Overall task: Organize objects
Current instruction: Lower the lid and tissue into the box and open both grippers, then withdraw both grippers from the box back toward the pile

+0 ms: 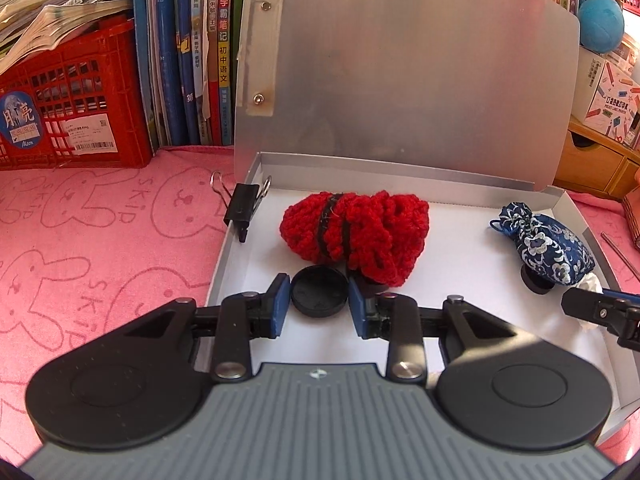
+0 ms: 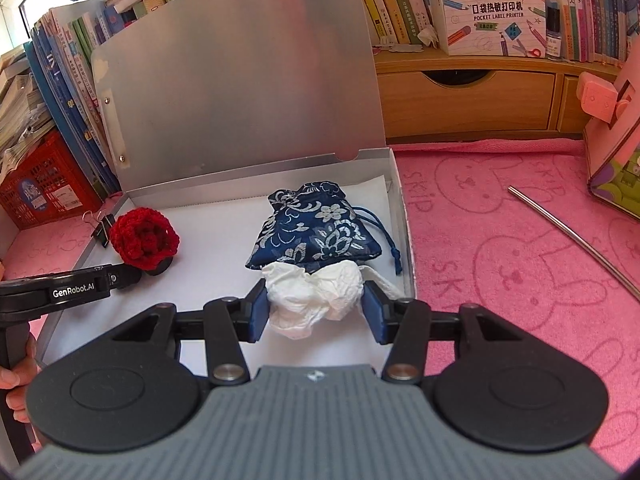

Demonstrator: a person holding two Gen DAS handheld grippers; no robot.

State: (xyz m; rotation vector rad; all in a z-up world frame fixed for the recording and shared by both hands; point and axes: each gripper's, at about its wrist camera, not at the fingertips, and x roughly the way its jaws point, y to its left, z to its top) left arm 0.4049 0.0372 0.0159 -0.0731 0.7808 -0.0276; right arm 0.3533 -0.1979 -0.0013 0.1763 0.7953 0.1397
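An open silver box (image 1: 256, 168) (image 2: 396, 168) with a raised lid lies on the pink towel. Inside it lie a red crocheted bundle (image 1: 360, 236) (image 2: 144, 240), a blue floral drawstring pouch (image 1: 548, 244) (image 2: 316, 228), a black round cap (image 1: 319, 296) and a crumpled white tissue (image 2: 316, 300). My left gripper (image 1: 319, 300) straddles the black cap, its pads close to the cap's sides with small gaps showing. My right gripper (image 2: 314, 310) straddles the tissue, pads at its sides. A black binder clip (image 1: 244, 204) (image 2: 100, 226) sits on the box's left edge.
A red crate (image 1: 68, 104) and upright books (image 1: 192, 60) stand behind on the left. A wooden drawer unit (image 2: 464, 100) with a printer box (image 2: 492, 12) stands on the right. A metal straw (image 2: 572, 236) and a pink box (image 2: 616, 136) lie on the towel (image 2: 500, 264).
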